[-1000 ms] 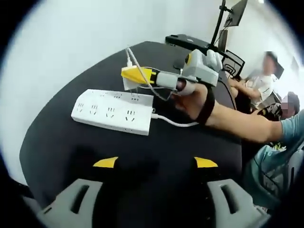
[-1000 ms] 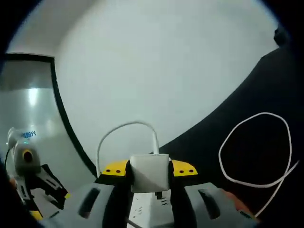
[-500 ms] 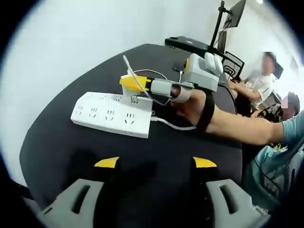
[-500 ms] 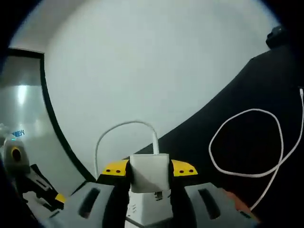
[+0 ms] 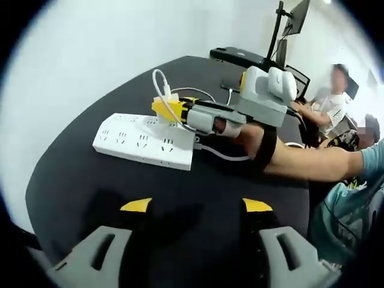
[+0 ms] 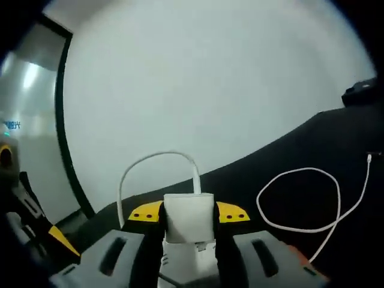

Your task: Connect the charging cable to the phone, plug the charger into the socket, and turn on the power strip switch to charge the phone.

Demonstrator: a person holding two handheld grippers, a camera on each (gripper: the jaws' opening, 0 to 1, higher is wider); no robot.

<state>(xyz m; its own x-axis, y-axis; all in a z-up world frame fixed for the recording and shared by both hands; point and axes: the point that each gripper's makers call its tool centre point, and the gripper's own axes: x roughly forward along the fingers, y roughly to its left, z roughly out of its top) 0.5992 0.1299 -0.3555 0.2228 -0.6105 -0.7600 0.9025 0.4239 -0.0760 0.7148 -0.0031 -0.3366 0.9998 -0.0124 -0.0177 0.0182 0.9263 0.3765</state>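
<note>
Charger (image 6: 189,218) clamped in right tongs (image 6: 189,223) above power strip (image 5: 146,140); left tongs (image 5: 195,206) wide.

I count one white rectangular plastic power strip (image 5: 144,141) on the one black round-edged table (image 5: 78,180). On the strip's top face I make out two rows of sockets, but too small to number exactly. One white cube-shaped charger (image 6: 188,217) sits at the strip's far edge, with one thin white charging cable (image 6: 312,204) looping beyond it. Two grey grippers with yellow tips: mine on the left (image 5: 192,207), and the right one (image 5: 165,108) over the strip. Past the strip, one dark monitor on a stand (image 5: 294,21).
</note>
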